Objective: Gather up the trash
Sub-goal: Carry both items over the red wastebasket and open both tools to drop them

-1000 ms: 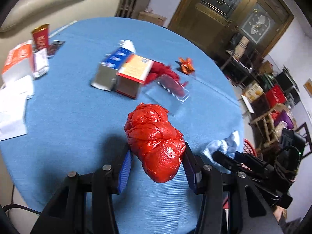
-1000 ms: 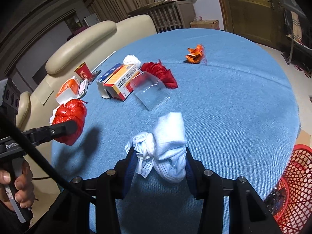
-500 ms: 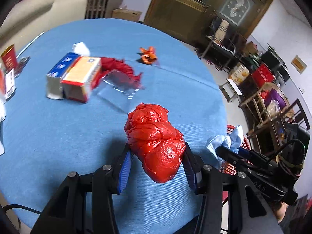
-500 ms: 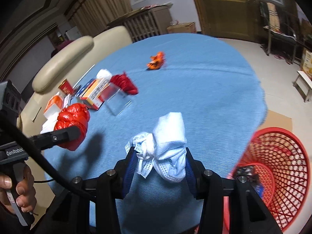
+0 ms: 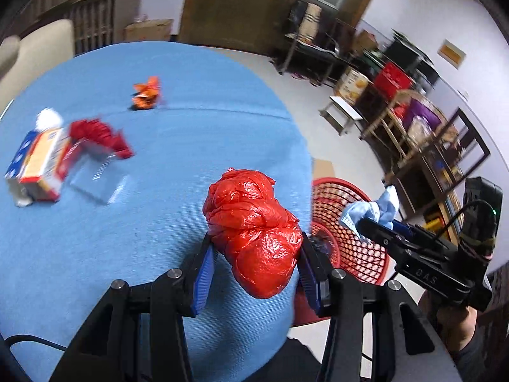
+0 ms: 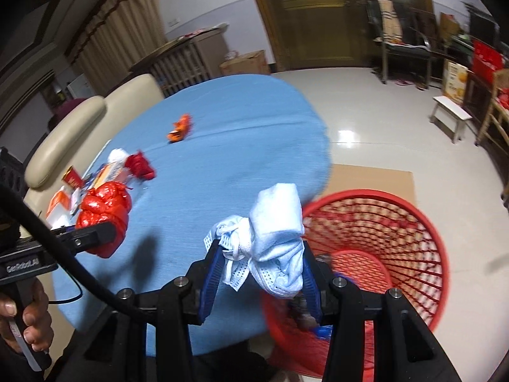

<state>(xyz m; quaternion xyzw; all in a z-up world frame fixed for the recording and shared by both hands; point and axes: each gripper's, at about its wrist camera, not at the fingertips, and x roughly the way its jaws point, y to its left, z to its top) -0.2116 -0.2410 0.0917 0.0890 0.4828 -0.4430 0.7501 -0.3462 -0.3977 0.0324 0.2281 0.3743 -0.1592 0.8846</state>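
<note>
My left gripper (image 5: 254, 273) is shut on a crumpled red plastic bag (image 5: 253, 229), held above the right edge of the round blue table (image 5: 159, 127). It also shows in the right wrist view (image 6: 101, 216). My right gripper (image 6: 261, 280) is shut on a bundle of pale blue face masks (image 6: 273, 238), held over the near rim of the red mesh trash basket (image 6: 397, 254). That basket (image 5: 343, 222) stands on the floor beside the table. The masks also show in the left wrist view (image 5: 375, 211).
On the table lie an orange wrapper (image 5: 144, 94), a red crumpled bag (image 5: 98, 135), a clear plastic box (image 5: 95, 178), cartons (image 5: 38, 162) and a white wad (image 5: 47, 117). A cream sofa (image 6: 79, 133) stands behind. Shelves and chairs (image 5: 413, 133) fill the room's right side.
Both grippers have swung right with their loads, from over the table towards the red basket. The right gripper now hangs over the basket's rim; the left one is at the table's edge.
</note>
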